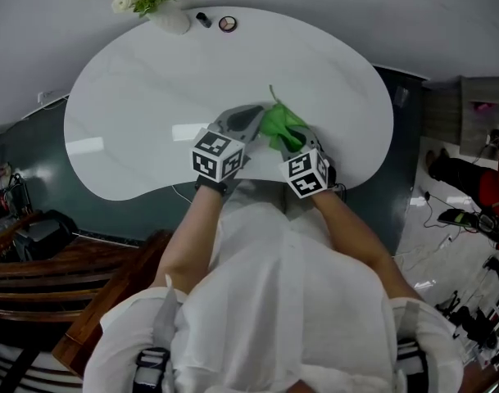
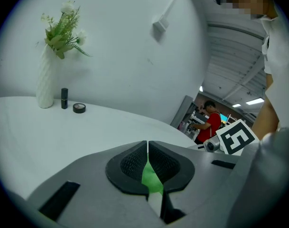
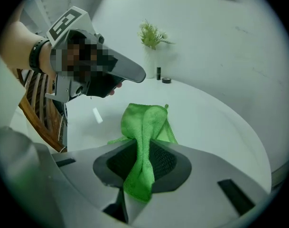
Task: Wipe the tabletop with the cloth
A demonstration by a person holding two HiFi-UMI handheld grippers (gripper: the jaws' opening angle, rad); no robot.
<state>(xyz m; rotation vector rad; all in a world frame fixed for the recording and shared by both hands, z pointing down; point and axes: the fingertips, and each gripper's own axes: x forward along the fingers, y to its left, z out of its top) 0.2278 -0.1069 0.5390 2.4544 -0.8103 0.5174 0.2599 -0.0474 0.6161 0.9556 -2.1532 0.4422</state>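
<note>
A bright green cloth (image 1: 280, 125) lies bunched near the front edge of the white tabletop (image 1: 151, 105). My right gripper (image 1: 293, 142) is shut on its near end. In the right gripper view the cloth (image 3: 144, 127) runs out from between that gripper's (image 3: 144, 146) pads and drapes onto the table (image 3: 206, 122). My left gripper (image 1: 260, 115) is just left of the cloth and shut. In the right gripper view the left gripper (image 3: 135, 75) hovers above the cloth's far end, apart from it. A sliver of the cloth (image 2: 151, 177) shows through the slit behind the left gripper's (image 2: 147, 144) closed tips.
At the table's far edge stand a white vase (image 1: 169, 15) with flowers, a small black tube (image 1: 203, 20) and a round compact (image 1: 227, 24). A wooden chair (image 1: 110, 301) is at my left. A person in red (image 2: 211, 120) stands far off to the right.
</note>
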